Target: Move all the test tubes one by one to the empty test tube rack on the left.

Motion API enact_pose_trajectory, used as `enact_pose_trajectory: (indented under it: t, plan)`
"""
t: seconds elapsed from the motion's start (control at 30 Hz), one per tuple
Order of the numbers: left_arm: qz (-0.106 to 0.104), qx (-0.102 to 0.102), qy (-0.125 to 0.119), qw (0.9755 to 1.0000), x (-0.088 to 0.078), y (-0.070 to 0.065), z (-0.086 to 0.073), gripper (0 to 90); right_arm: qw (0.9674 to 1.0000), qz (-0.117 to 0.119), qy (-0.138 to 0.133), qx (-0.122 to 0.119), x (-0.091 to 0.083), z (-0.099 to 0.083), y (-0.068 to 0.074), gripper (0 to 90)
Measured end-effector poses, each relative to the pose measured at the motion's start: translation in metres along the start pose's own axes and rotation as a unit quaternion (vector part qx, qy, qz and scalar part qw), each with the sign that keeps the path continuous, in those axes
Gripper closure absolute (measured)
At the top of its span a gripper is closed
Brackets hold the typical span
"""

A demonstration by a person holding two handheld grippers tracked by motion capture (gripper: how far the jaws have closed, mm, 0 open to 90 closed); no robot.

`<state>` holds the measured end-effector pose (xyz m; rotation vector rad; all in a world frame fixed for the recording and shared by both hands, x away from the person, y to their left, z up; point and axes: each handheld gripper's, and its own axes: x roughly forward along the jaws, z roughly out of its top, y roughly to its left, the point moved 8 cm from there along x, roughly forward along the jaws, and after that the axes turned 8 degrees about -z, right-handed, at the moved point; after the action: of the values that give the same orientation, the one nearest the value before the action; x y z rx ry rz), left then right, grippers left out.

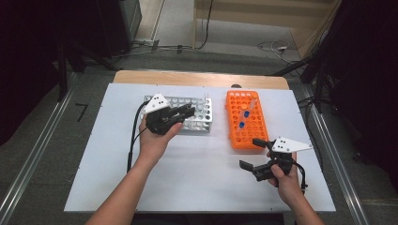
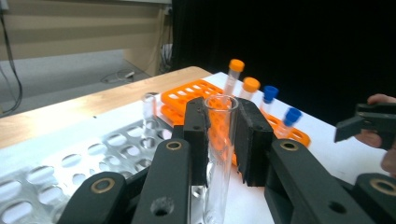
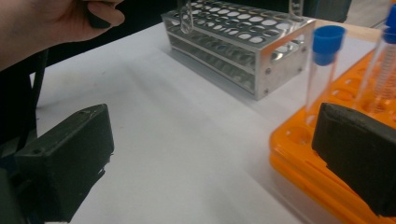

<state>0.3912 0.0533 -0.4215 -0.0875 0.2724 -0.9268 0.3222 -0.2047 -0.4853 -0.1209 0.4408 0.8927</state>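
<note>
Two racks stand side by side on the white table (image 1: pixel 197 178): a perforated metal rack (image 1: pixel 199 117) and an orange plastic rack (image 1: pixel 246 124). Above the metal rack, the left gripper (image 2: pixel 222 135) pinches an upright clear glass tube (image 2: pixel 219 154) between its pads. The right gripper (image 3: pixel 215 163), jaws spread and empty, hovers over bare tabletop beside the orange rack's near edge.

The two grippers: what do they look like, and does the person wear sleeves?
Both the left gripper and the right gripper are black, with two thick black jaws on arms with brass-coloured pivot pins. Each carries a pale grey three-cornered plate with dark dots, and a black cable trails from it. The forearms are bare; no sleeves show.
</note>
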Motion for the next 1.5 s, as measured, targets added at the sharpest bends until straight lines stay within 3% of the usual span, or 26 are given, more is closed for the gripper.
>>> enact_pose_trajectory:
  t: [0.33,0.9,1.5]
  plan:
    - [0.026,-0.005,-0.001,0.9997,0.022,0.028,0.013,76.8,0.9998,-0.012,-0.003,0.017,-0.004,-0.004,-0.017,0.0]
    - [0.07,-0.023,-0.01,0.9972,0.066,0.068,0.025,76.8,0.9995,-0.018,-0.005,0.027,-0.006,-0.008,-0.026,0.0]
    - [0.084,-0.032,-0.002,0.9959,0.092,0.084,0.013,76.8,0.9995,-0.014,0.0,0.028,-0.004,-0.01,-0.026,0.0]
